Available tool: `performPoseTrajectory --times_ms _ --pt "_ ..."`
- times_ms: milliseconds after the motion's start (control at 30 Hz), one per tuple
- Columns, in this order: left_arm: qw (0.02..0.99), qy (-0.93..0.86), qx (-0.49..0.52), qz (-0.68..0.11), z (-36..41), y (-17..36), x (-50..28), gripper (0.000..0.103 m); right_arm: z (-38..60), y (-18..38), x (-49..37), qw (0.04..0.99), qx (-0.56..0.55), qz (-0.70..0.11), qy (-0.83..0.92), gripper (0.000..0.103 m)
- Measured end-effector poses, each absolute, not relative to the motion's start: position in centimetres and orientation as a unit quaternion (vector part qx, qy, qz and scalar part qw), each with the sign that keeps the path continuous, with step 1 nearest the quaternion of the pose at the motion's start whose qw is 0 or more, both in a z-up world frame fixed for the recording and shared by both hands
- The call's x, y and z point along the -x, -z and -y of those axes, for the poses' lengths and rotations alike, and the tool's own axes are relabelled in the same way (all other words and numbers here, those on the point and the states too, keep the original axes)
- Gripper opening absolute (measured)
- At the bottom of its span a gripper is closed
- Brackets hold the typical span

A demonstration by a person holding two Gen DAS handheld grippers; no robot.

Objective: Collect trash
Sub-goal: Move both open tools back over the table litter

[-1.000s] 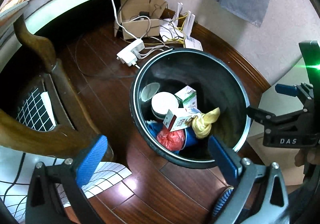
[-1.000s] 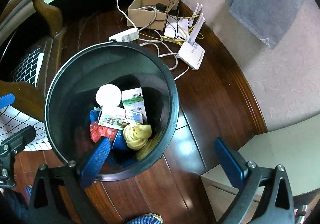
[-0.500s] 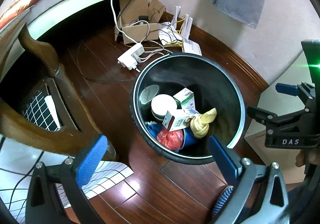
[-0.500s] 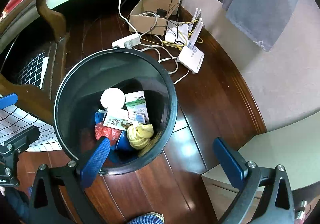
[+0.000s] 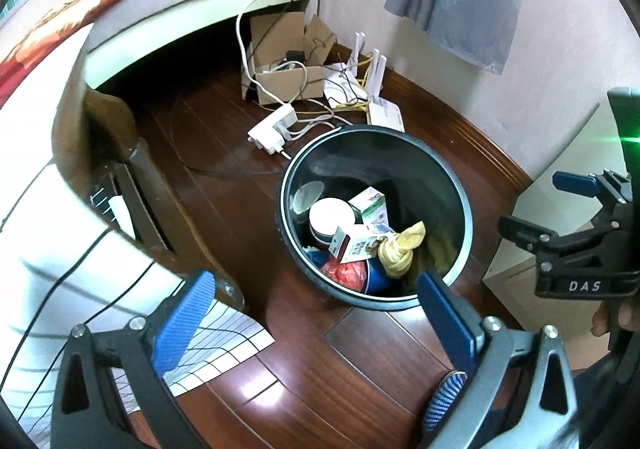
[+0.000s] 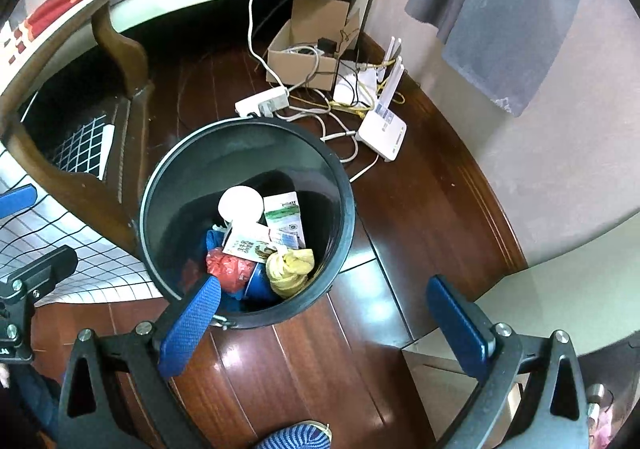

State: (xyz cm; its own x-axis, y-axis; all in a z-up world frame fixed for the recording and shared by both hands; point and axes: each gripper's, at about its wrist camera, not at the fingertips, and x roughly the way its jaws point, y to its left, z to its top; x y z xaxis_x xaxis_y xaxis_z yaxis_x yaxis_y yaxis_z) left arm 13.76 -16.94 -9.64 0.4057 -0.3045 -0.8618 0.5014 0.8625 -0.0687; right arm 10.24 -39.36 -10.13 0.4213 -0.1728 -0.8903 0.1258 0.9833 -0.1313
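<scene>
Below both grippers, a dark round trash bin stands on a glossy wooden floor, already holding the collected trash: a white round lid, a green-and-white carton, a second printed carton, a knotted yellow bag, a crumpled red wrapper and something blue beneath. The left gripper and the right gripper both hover above the bin's near rim with their blue-padded fingers spread wide and nothing between them. Judging from this, the main risks lie around the bin, not in it. A white power strip lies just beside the bin's far rim, with a tangle of cables, a white router and an open cardboard box behind it; a reach in that direction could snag a cable or unplug live equipment mistaken for rubbish. A wooden chair stands close on the left, so a swing of the left gripper could knock it. If the bin is to be lifted, its smooth, thin rim may slip from the fingers and tip, spilling the loose cartons back onto the floor.
</scene>
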Motion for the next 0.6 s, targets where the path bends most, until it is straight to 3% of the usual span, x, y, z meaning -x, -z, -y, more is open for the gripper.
performPoseTrajectory --times_ms 600 --pt "0.876 0.181 -0.051 -0.445 8.2 4.0 -10.6 0.102 32.0 4.1 -7.6 0.885 0.056 -0.462 0.026 0.103"
